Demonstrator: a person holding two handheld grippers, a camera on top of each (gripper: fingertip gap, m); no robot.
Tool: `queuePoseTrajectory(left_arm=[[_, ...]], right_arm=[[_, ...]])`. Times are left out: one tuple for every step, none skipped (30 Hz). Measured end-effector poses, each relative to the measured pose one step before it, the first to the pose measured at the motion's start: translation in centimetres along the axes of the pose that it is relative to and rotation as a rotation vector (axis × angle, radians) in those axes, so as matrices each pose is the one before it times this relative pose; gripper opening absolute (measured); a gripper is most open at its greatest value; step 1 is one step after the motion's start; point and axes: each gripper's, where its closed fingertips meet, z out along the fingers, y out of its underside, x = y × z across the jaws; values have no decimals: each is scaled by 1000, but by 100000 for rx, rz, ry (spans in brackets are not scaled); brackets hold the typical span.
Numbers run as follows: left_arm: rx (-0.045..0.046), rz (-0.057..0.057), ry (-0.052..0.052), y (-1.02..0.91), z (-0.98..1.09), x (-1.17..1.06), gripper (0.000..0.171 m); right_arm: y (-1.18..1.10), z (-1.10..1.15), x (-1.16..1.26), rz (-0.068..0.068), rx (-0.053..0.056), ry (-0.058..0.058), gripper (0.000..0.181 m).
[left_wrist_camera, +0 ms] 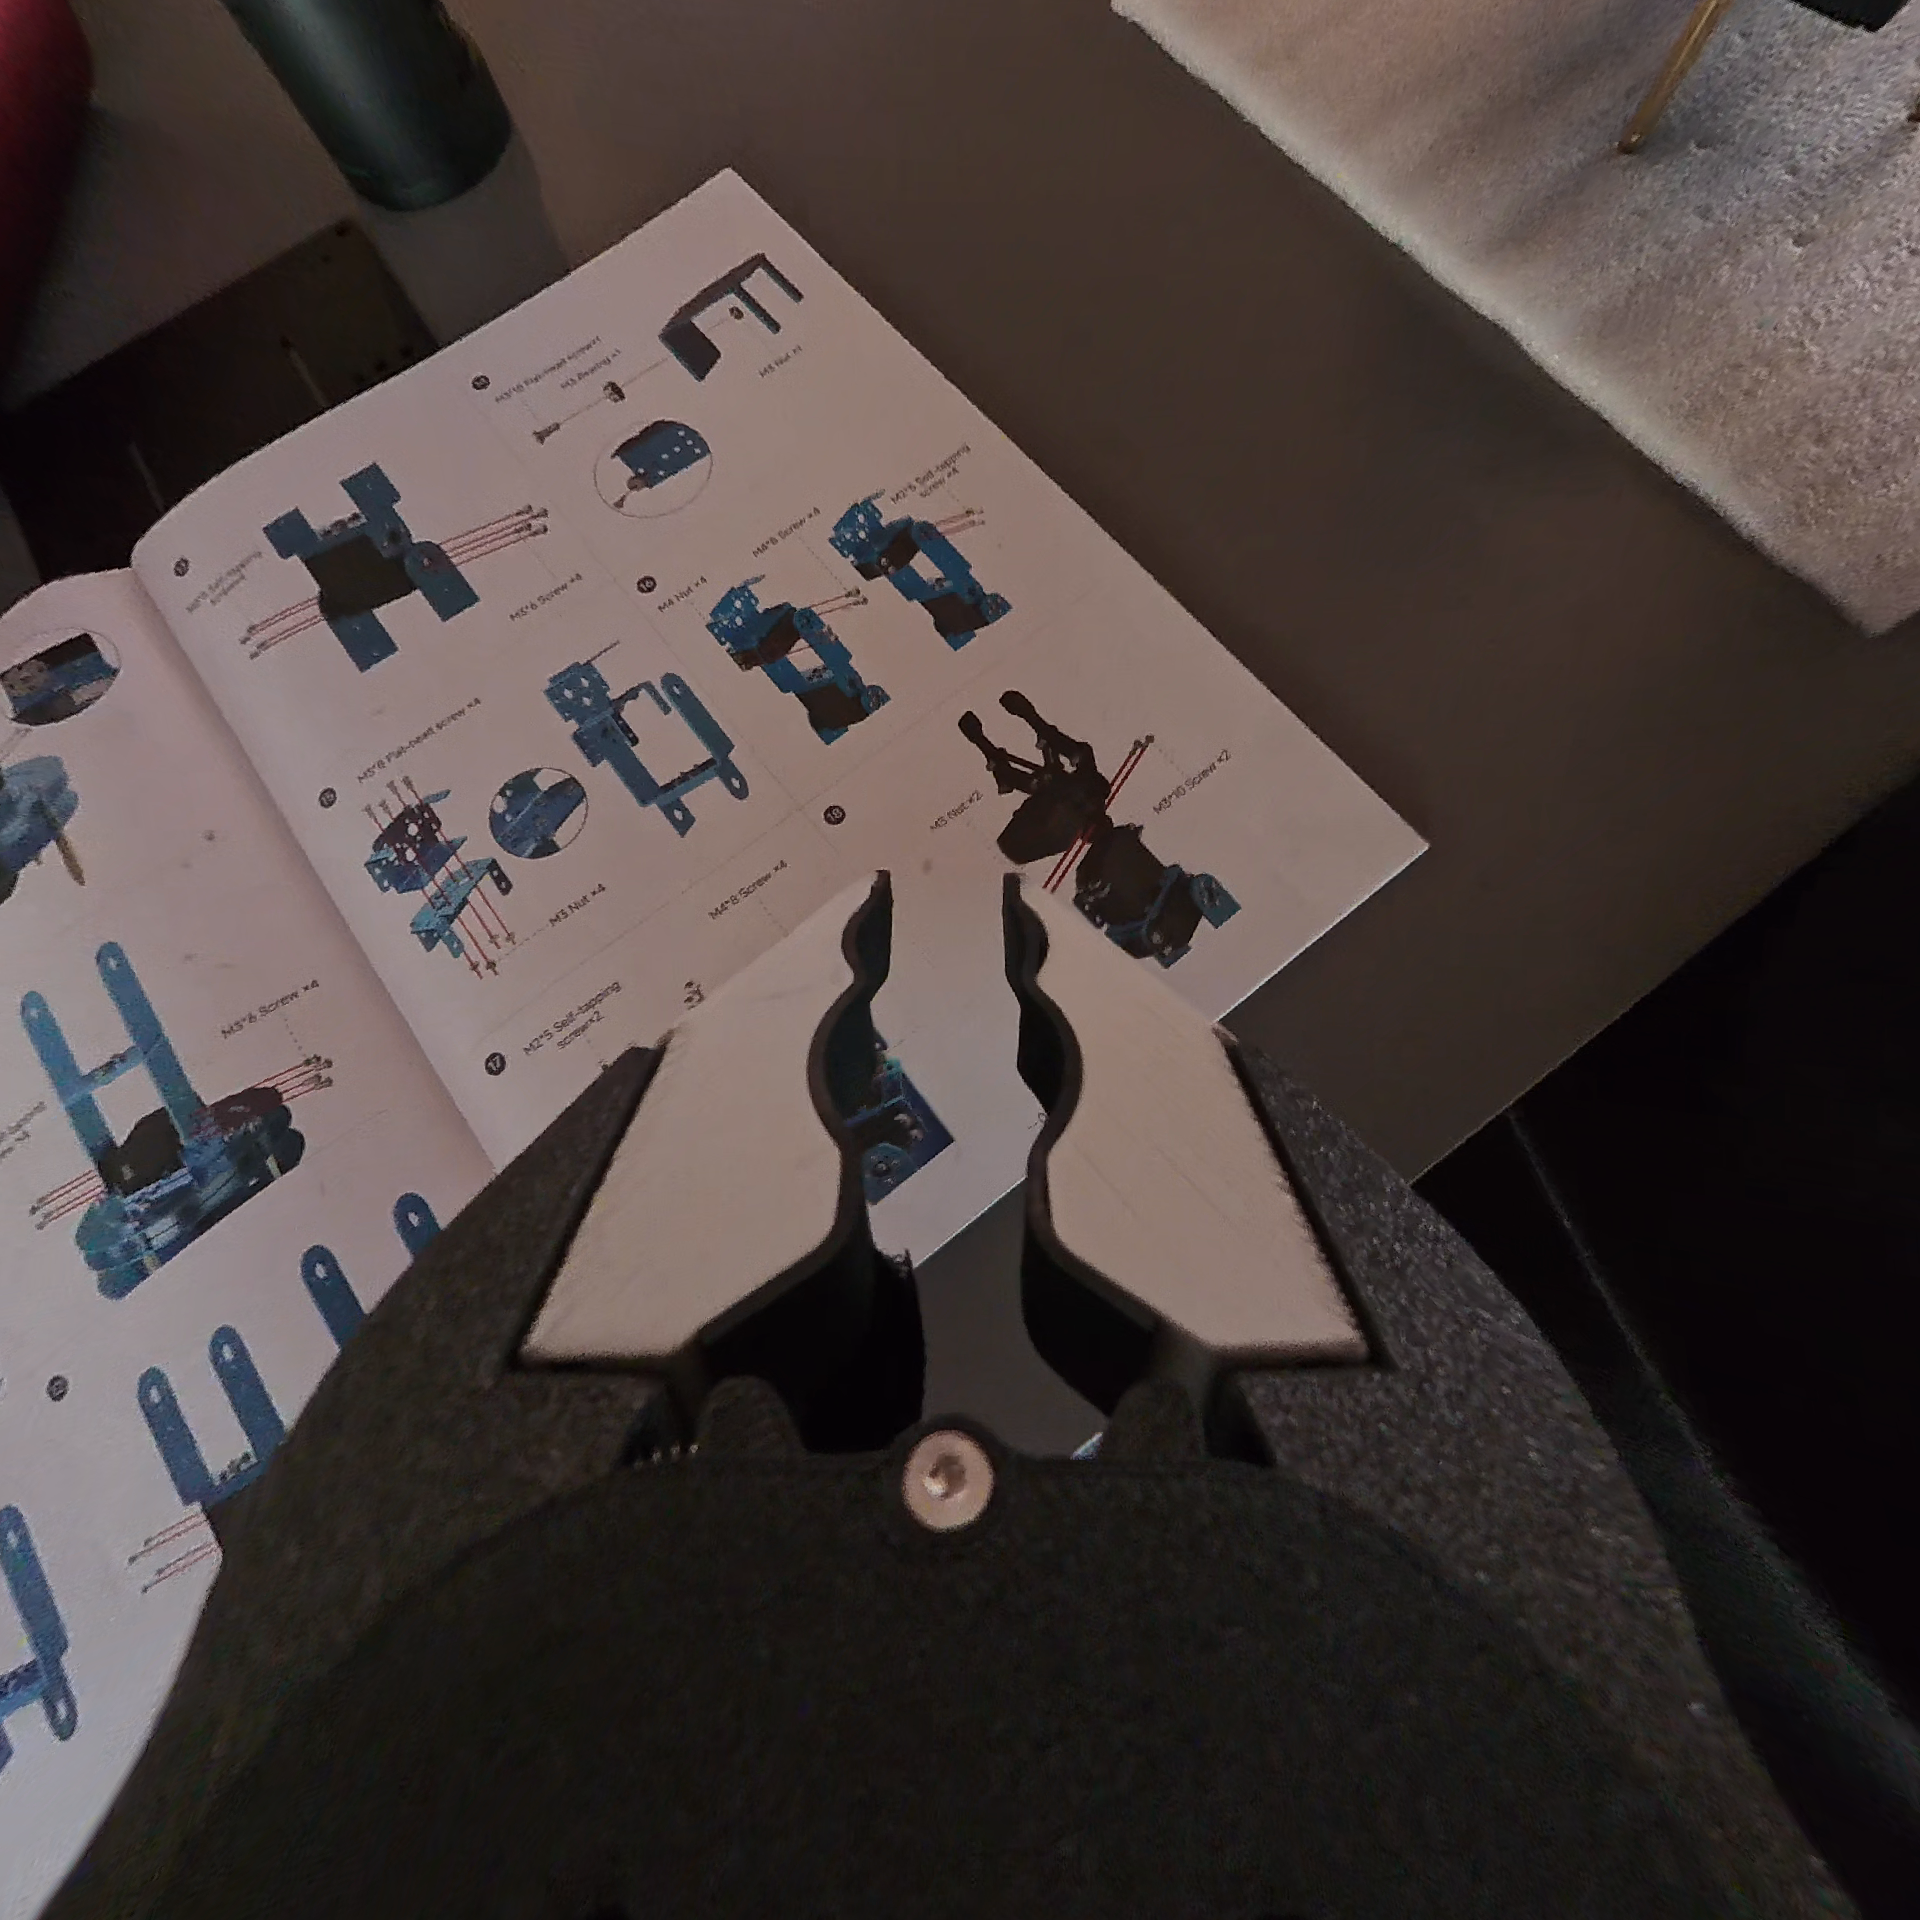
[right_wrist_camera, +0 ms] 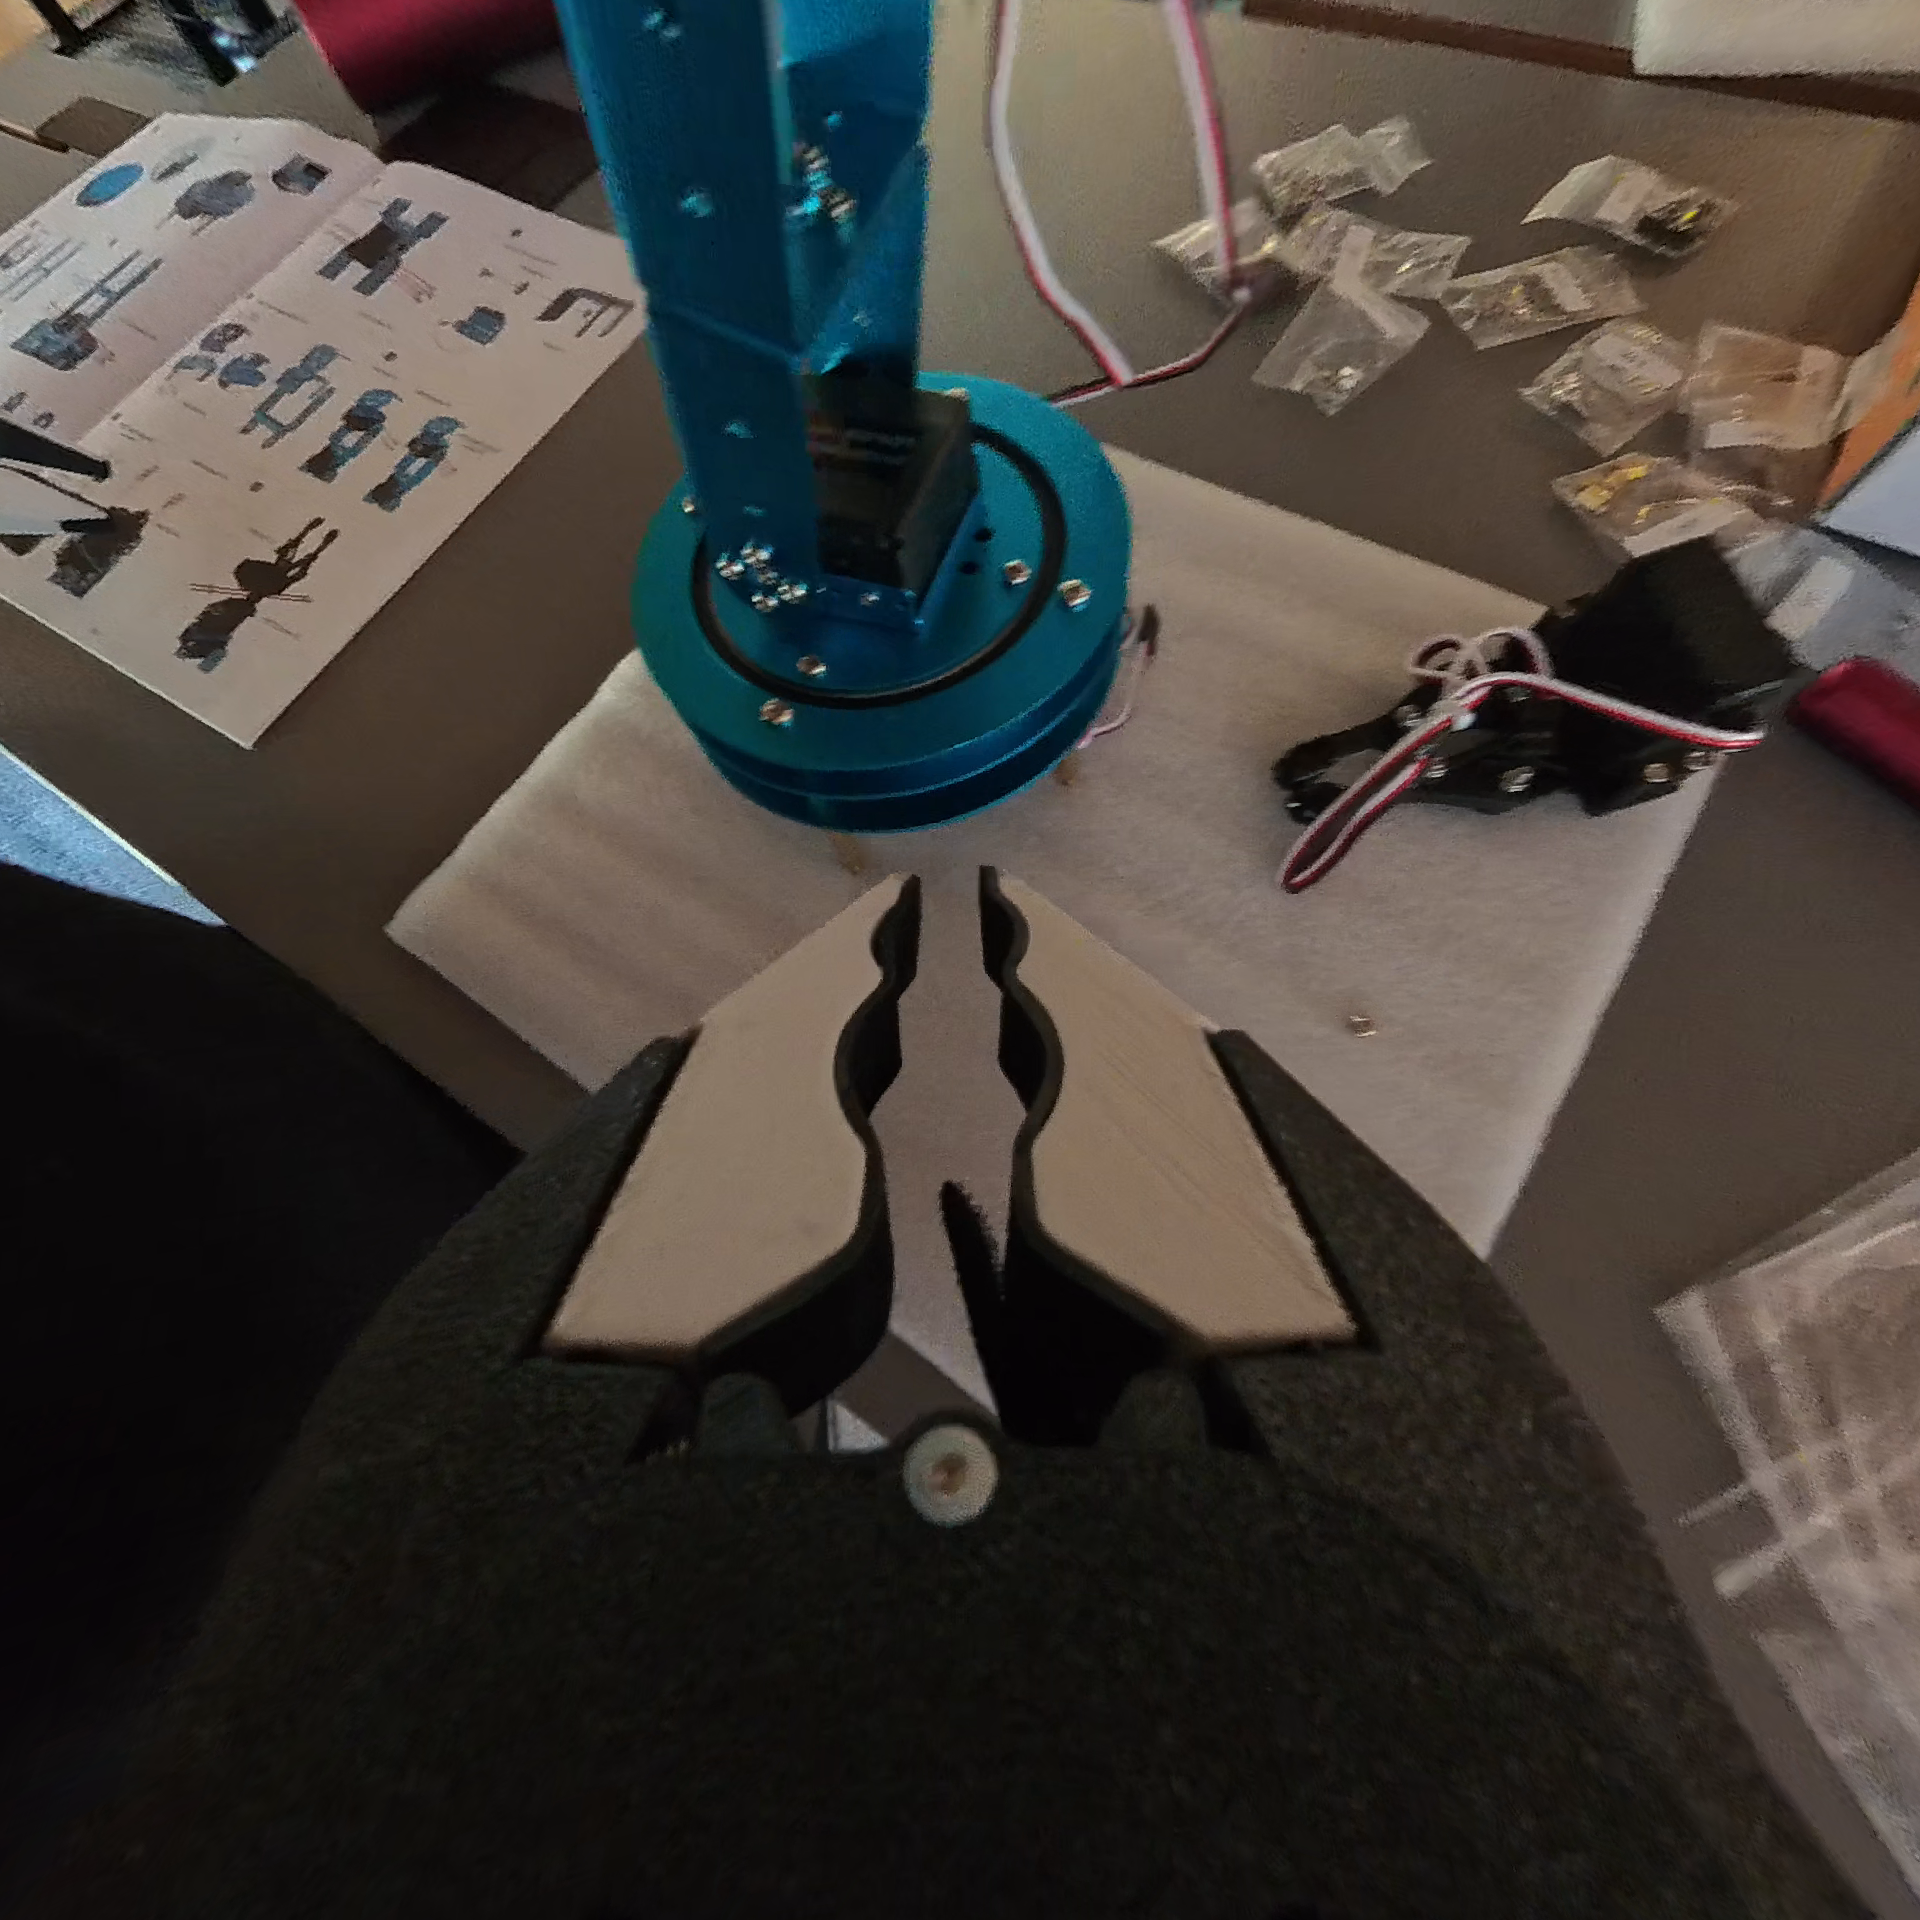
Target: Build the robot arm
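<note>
Blue metal robot-arm base (right_wrist_camera: 883, 665), upright on white foam pad (right_wrist_camera: 1299, 966); rigid, likely heavy
Right gripper (right_wrist_camera: 948, 883) just before base, left gripper (left_wrist_camera: 943, 883) over assembly booklet (left_wrist_camera: 623, 675); both parted, empty; black claw assembly (right_wrist_camera: 1538, 717) beside base

we're seeing an open manual (left_wrist_camera: 644, 665) lying on a grey table (left_wrist_camera: 1299, 436), white foam pad (right_wrist_camera: 1351, 935) sitting nearby.
</note>
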Motion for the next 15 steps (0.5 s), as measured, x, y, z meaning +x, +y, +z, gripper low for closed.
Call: queuePoseTrajectory(left_arm=[[-154, -390, -989, -149, -58, 68, 20], [-446, -135, -963, -108, -67, 64, 20], [-864, 254, -1093, -53, -71, 47, 20], [-1125, 627, -1349, -7, -94, 7, 20], [-1202, 922, -1502, 8, -106, 15, 20], [-1034, 985, -1486, 2, -122, 23, 20], [-735, 724, -1190, -25, -119, 73, 20], [-567, 304, -751, -46, -110, 142, 20], [-544, -50, -602, -45, -108, 158, 20], [-570, -157, -734, -62, -106, 143, 21], [-545, -80, -846, -60, -115, 142, 21], [-473, -62, -894, -64, -121, 144, 20], [-344, -254, -946, -92, -113, 127, 21], [-268, -514, -783, -101, -95, 160, 21], [-286, -600, -506, -94, -96, 185, 21]], right_arm=[[-222, -181, 679, -52, 916, 583, 10], [-176, -154, 626, 112, 577, 70, 11], [-141, -133, 596, 14, 443, -90, 11], [-112, -108, 670, -412, 376, 486, 11], [-29, -96, 654, -904, 41, 598, 11], [38, -68, 467, -1076, -357, -459, 11], [132, -28, 332, -894, -987, -1267, 10], [121, -46, 547, -1078, -971, 411, 10], [54, -30, 704, -1303, -421, 1592, 10], [9, 8, 623, -1060, -257, 1012, 11], [-32, 21, 513, -496, -107, 160, 11], [-79, 56, 474, 29, 137, -176, 11], [-85, 80, 549, 324, 111, 284, 12], [-55, 99, 589, 355, -112, 521, 14], [-57, 133, 535, 201, -253, 64, 15]])
